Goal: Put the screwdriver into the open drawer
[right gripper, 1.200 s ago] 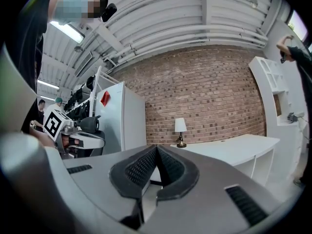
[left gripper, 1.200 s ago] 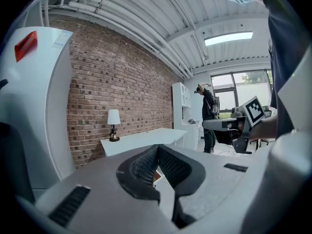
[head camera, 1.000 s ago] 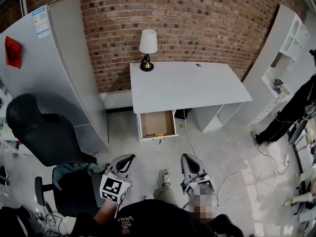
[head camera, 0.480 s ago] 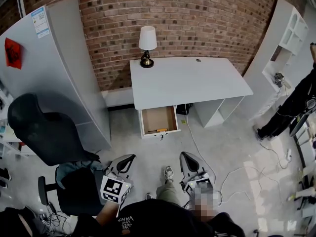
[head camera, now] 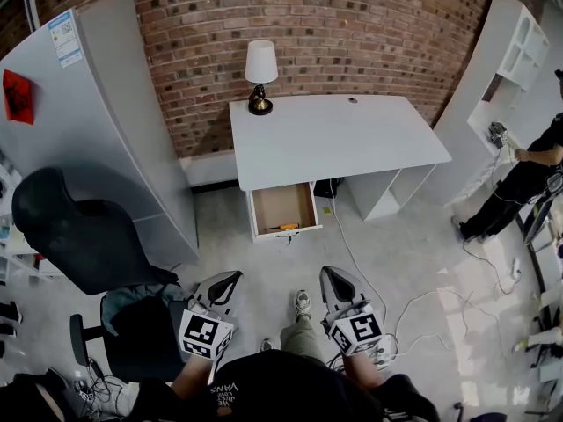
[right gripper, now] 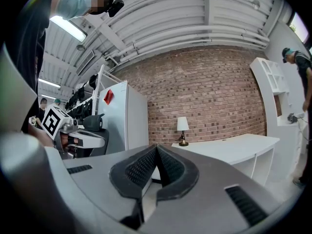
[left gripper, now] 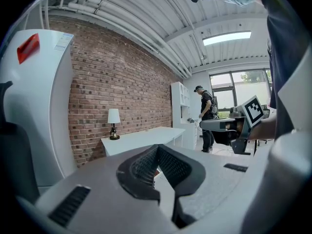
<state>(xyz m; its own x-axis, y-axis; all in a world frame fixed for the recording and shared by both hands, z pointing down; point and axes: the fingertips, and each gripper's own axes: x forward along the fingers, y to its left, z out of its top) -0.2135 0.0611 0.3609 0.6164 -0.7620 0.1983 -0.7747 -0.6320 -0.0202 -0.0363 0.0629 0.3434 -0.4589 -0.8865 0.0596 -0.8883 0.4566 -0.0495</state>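
A screwdriver (head camera: 282, 227) with an orange handle lies inside the open drawer (head camera: 282, 209) under the white desk (head camera: 334, 137), near the drawer's front. My left gripper (head camera: 225, 282) is shut and empty, held low and well back from the desk. My right gripper (head camera: 333, 280) is also shut with nothing in it, level with the left one. In the left gripper view the jaws (left gripper: 157, 152) meet at their tips, and the right gripper (left gripper: 229, 126) shows at the right. In the right gripper view the jaws (right gripper: 157, 153) are pressed together too.
A table lamp (head camera: 259, 76) stands at the desk's back left corner. A black office chair (head camera: 84, 236) sits left of me beside a tall white cabinet (head camera: 97, 121). White shelving (head camera: 501, 69) and a standing person (head camera: 519, 183) are at the right. Cables (head camera: 413, 315) trail over the floor.
The view has shifted slightly; the desk and drawer sit a little higher in frame. Both grippers hold about the same place. The person at the right has turned towards the shelving.
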